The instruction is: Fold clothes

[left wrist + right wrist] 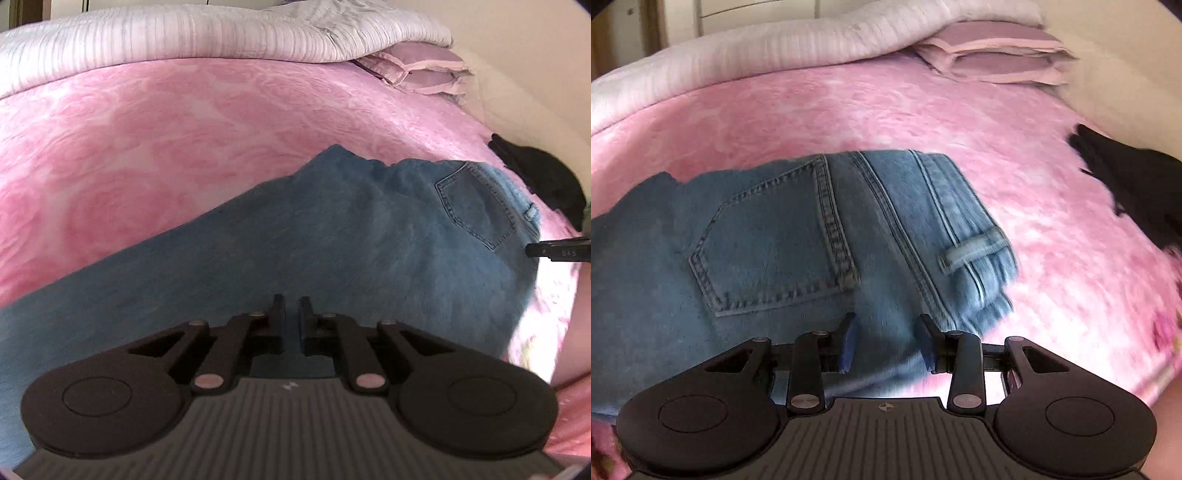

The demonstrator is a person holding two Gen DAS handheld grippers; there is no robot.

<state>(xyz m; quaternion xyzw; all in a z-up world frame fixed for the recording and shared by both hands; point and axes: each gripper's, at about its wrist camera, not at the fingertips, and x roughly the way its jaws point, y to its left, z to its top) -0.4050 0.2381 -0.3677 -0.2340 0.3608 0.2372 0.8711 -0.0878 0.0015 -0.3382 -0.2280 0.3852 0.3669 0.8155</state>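
A pair of blue jeans (314,236) lies on the pink bedspread (147,129), folded lengthwise, back pocket up and waist to the right. My left gripper (291,314) hovers over the leg part with its jaws nearly together and nothing between them. In the right wrist view the jeans (768,243) show the back pocket and a belt loop. My right gripper (889,336) is open over the waist end near the near edge, holding nothing. Its tip also shows at the right edge of the left wrist view (554,251).
A black garment (1134,188) lies on the bedspread (923,110) at the right; it also shows in the left wrist view (539,173). A folded white quilt (184,37) and mauve pillows (993,51) lie along the far side.
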